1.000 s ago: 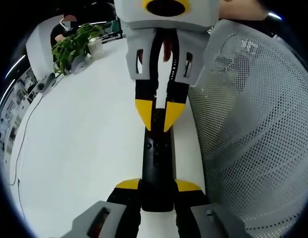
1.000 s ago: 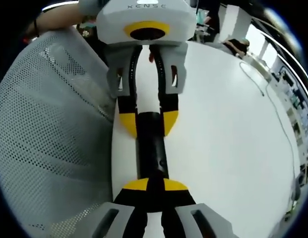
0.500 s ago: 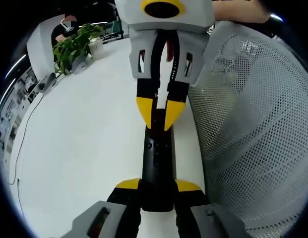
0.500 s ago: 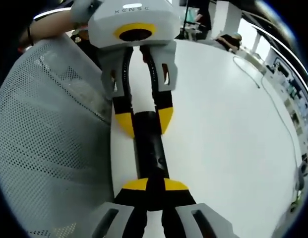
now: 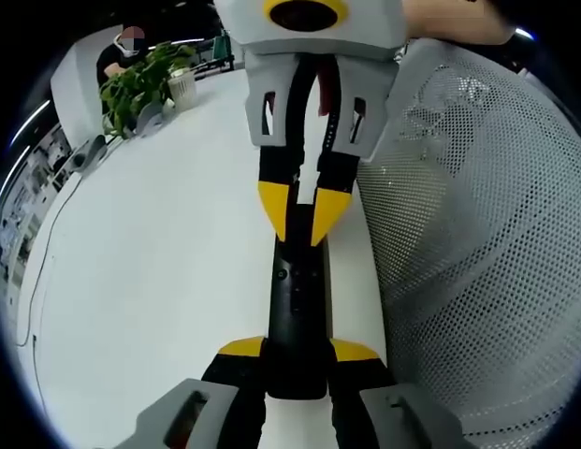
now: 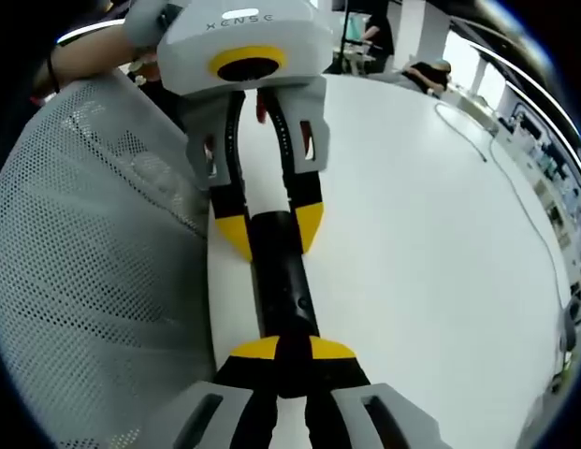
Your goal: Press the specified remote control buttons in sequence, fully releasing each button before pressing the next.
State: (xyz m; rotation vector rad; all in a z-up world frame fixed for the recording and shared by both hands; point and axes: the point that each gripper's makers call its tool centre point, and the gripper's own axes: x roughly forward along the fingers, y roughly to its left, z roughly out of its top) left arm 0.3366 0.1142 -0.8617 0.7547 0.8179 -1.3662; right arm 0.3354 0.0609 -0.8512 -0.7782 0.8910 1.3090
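A long black remote [image 5: 295,299] lies lengthwise on the white table [image 5: 159,262]. My left gripper [image 5: 297,351] is shut on its near end, one yellow-tipped jaw on each side. Facing it from the top of the left gripper view, my right gripper [image 5: 300,223] is shut, its yellow tips together and resting on the remote's far end. In the right gripper view my right gripper [image 6: 292,348] sits shut over the remote [image 6: 285,281], and the left gripper [image 6: 271,229] clamps the opposite end. Small buttons show on the remote's top face.
A white mesh chair back [image 5: 477,243], [image 6: 94,243] runs close beside the remote along the table edge. A potted plant [image 5: 140,84] and a thin cable [image 5: 45,253] are at the table's far side. A person's arm [image 6: 94,51] holds the left gripper.
The right gripper view has swung slightly, so the left gripper sits a little further left in it. Both grippers stay on the remote, which has not moved.
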